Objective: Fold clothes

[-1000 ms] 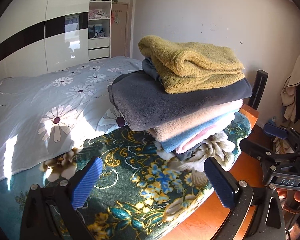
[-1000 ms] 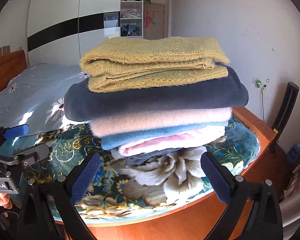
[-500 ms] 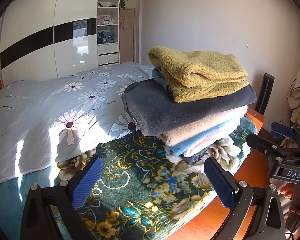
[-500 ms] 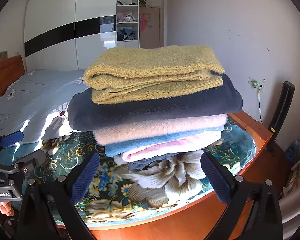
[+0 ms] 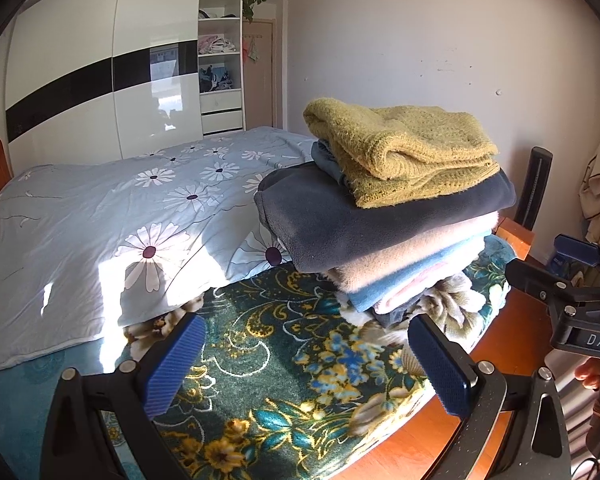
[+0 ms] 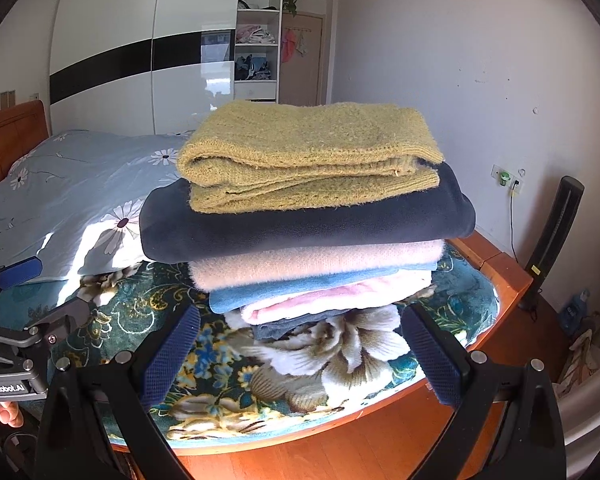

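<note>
A stack of folded clothes stands on the green floral blanket (image 5: 284, 364) at the bed's foot. A mustard knit sweater (image 5: 404, 148) (image 6: 308, 152) lies on top, above a dark grey fleece (image 5: 372, 224) (image 6: 308, 222), a beige piece (image 6: 312, 262), a blue piece (image 6: 284, 290) and a pink piece (image 6: 332, 300). My left gripper (image 5: 306, 364) is open and empty, short of the stack. My right gripper (image 6: 300, 350) is open and empty, facing the stack's front. Each gripper shows at the edge of the other's view: the right one (image 5: 572, 276), the left one (image 6: 24, 300).
A light blue daisy duvet (image 5: 100, 216) covers the bed behind the stack. The orange wooden bed frame (image 6: 496, 264) edges the blanket. A white and black wardrobe (image 5: 100, 80) and shelves stand at the back. A black upright object (image 6: 556, 236) stands by the right wall.
Both grippers have drawn back from the stack and risen a little, so the stack looks smaller and farther. The clothes have not moved. Both grippers stay open.
</note>
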The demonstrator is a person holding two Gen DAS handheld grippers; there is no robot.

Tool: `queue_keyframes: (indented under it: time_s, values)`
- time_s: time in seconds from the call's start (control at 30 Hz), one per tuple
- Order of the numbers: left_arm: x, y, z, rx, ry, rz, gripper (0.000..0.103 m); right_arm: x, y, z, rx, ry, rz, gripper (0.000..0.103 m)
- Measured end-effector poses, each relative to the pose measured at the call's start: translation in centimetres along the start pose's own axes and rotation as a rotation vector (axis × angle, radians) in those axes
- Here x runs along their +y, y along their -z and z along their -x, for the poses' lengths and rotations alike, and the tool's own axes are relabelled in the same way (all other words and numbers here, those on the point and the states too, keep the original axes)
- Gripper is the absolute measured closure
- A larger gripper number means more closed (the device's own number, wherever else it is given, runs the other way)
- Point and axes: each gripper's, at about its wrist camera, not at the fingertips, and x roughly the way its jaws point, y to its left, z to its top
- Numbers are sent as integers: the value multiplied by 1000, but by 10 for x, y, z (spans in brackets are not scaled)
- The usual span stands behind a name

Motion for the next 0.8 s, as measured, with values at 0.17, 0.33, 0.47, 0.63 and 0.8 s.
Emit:
queue_keyframes:
  time_s: [0.17,0.33,0.47,0.63,0.8]
  values:
    - [-2,-1,4,-11,3,-9,0,1,-1,3,0,-1,2,2]
    - [0,-1,6,-16,1,-7,0,2,-3,6,-1,-2,5,2]
    - [0,-2,5,-11,-7,-4,0,4,-5,7,1,2,18,2]
    - [-1,-4,6,-15,1,-8,0,5,-7,11,-2,8,24,2]
    - [-2,-5,9,-22,5,-19,0,4,-10,14,-7,18,27,2]
